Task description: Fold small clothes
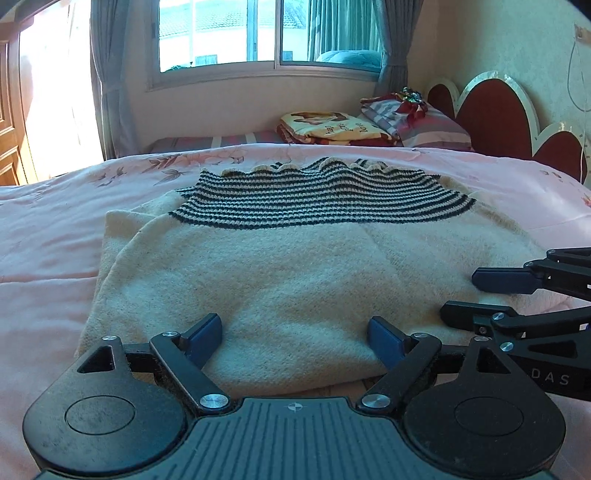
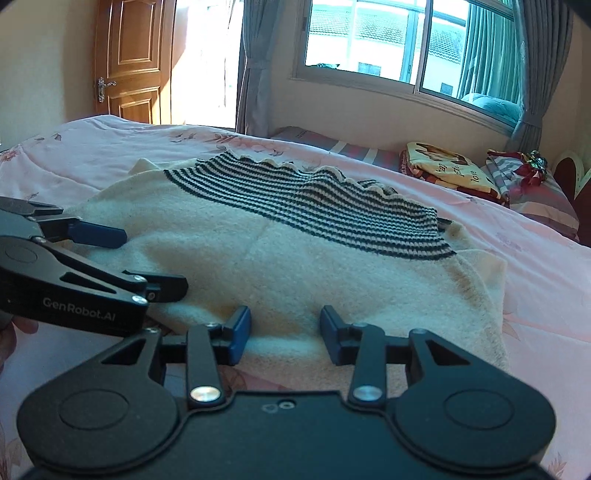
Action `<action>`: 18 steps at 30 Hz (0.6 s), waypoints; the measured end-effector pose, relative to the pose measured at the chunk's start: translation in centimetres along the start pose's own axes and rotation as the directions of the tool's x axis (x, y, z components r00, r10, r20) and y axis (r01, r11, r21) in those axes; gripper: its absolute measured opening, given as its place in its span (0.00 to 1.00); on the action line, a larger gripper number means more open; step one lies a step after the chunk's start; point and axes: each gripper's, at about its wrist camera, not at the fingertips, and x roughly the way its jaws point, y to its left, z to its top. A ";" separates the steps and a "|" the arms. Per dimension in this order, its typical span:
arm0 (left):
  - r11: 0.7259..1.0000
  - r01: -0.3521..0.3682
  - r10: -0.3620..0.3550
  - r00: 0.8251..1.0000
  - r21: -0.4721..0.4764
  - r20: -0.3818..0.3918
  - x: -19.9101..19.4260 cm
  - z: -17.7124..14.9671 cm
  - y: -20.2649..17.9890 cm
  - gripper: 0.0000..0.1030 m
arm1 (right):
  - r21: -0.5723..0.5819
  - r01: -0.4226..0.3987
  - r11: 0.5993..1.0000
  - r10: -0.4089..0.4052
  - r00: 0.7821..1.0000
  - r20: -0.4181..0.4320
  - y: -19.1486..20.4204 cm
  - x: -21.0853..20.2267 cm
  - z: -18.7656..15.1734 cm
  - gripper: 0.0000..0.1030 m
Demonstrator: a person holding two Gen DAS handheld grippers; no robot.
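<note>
Though folded, sweater (image 1: 280, 280) on bed (image 1: 48, 236)

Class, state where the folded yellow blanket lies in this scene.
The folded yellow blanket lies at the far side of the bed, under the window, just left of the striped pillow.

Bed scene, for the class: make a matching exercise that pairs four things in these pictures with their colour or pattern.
Column one:
1. garment
2. bedspread
3. door
4. pads of the left tongs

Column two:
A. brown wood
B. cream with a black-striped band
C. blue
D. pink with flower print

Pairs: 1-B, 2-D, 3-A, 4-C
</note>
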 end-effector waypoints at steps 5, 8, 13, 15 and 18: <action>1.000 0.014 -0.014 1.000 -0.020 0.000 -0.8 -0.7 2.0 0.83 | 0.067 0.029 0.997 -0.028 1.000 -0.011 -2.7 -1.2 -0.9 0.38; 1.000 0.013 -0.013 1.000 -0.008 0.006 -1.1 -1.2 2.8 0.83 | 0.126 0.030 0.992 -0.027 0.999 -0.023 -5.0 -1.7 -1.8 0.38; 1.000 0.012 -0.012 1.000 0.008 0.005 -1.5 -1.5 3.7 0.83 | 0.134 0.028 0.991 -0.024 0.999 -0.033 -6.2 -2.7 -2.9 0.38; 1.000 0.013 -0.013 1.000 0.005 0.002 -1.4 -1.4 3.8 0.83 | 0.126 0.028 0.992 -0.025 0.999 -0.029 -6.2 -2.8 -3.1 0.38; 1.000 0.012 -0.012 1.000 -0.003 -0.008 -1.4 -1.1 3.9 0.83 | 0.106 0.029 0.994 -0.026 0.999 -0.036 -6.0 -2.8 -3.0 0.38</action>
